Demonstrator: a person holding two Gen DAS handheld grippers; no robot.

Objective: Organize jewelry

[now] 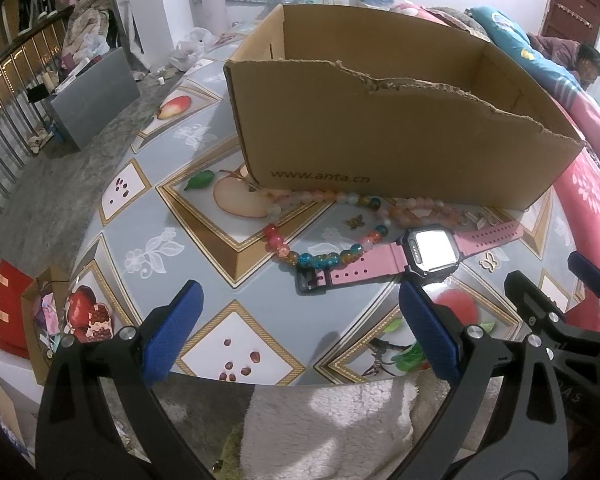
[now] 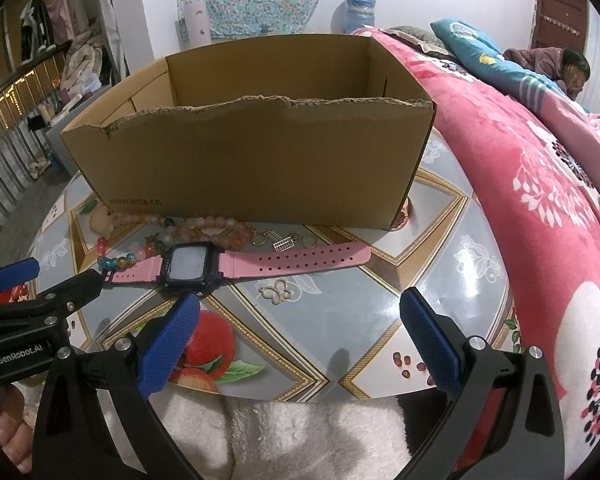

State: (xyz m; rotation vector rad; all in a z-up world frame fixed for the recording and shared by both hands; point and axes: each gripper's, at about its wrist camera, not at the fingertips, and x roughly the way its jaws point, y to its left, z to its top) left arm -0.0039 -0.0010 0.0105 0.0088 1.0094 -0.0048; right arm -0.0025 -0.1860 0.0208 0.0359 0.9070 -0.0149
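I note even, cool indoor lighting in both wrist views, moderately bright. The glossy tablecloth point(image 1: 236, 248) shows soft sheen only; the watch point(image 1: 428, 250) face glares white in the left view and reads dull grey in the right. Shadows are faint: a small dark smudge on the cloth between each pair of fingers. Fisheye distortion bows the table edge and the cardboard box point(image 2: 252, 160); corners vignette to black. Foreground is sharp, background slightly soft.

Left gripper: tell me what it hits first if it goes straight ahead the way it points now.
Probably the bracelet and the buckle end of the watch strap, which lie on the table ahead of the open left gripper. If it passes above them, the box comes next. Depth is unclear.
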